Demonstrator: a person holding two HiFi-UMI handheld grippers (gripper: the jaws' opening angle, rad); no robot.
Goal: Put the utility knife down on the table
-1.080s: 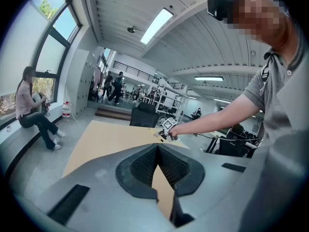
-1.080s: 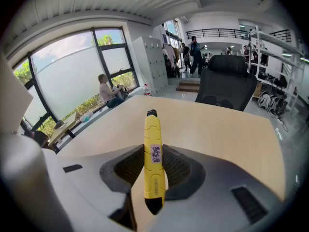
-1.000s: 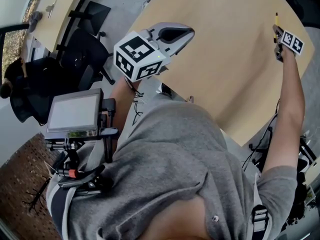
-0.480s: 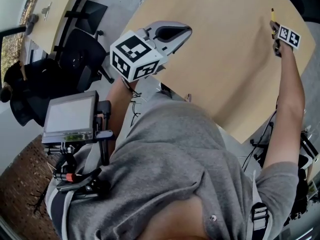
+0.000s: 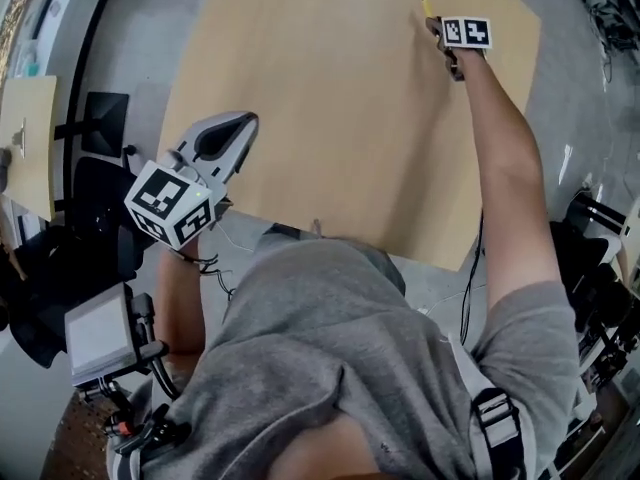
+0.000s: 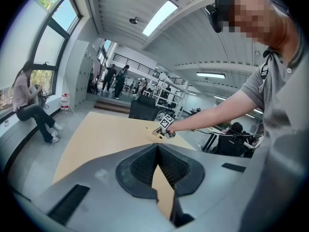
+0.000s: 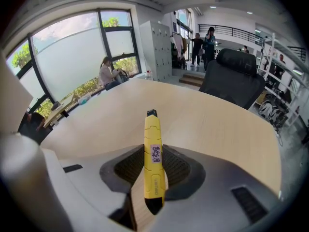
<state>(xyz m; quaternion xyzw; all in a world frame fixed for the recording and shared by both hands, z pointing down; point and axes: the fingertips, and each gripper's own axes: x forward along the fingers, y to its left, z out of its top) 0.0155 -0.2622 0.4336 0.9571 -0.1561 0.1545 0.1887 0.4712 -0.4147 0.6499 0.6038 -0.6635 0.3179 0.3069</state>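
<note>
The yellow utility knife (image 7: pixel 153 158) is clamped between the pads of my right gripper (image 7: pixel 153 151), its black tip pointing out ahead over the tan table (image 7: pixel 222 124). In the head view the right gripper (image 5: pixel 440 30) is stretched out over the table's far part (image 5: pixel 330 108), with the knife (image 5: pixel 427 6) sticking out beyond it; I cannot tell whether the tip touches the wood. My left gripper (image 5: pixel 240 126) hangs by the table's near left edge, shut with nothing in it. The left gripper view shows its jaws (image 6: pixel 157 148) closed and the right gripper (image 6: pixel 163 130) far off.
Black office chairs (image 5: pixel 100 183) stand on the grey floor left of the table, and another chair (image 7: pixel 234 76) at its far side. A person (image 7: pixel 108 74) sits by the windows. A small screen rig (image 5: pixel 100 333) hangs at my chest. Cables (image 5: pixel 468 298) trail off the near edge.
The head view has swung, so both grippers sit elsewhere in the picture. The right gripper still holds the knife over the table's far part; the left stays shut near the edge.
</note>
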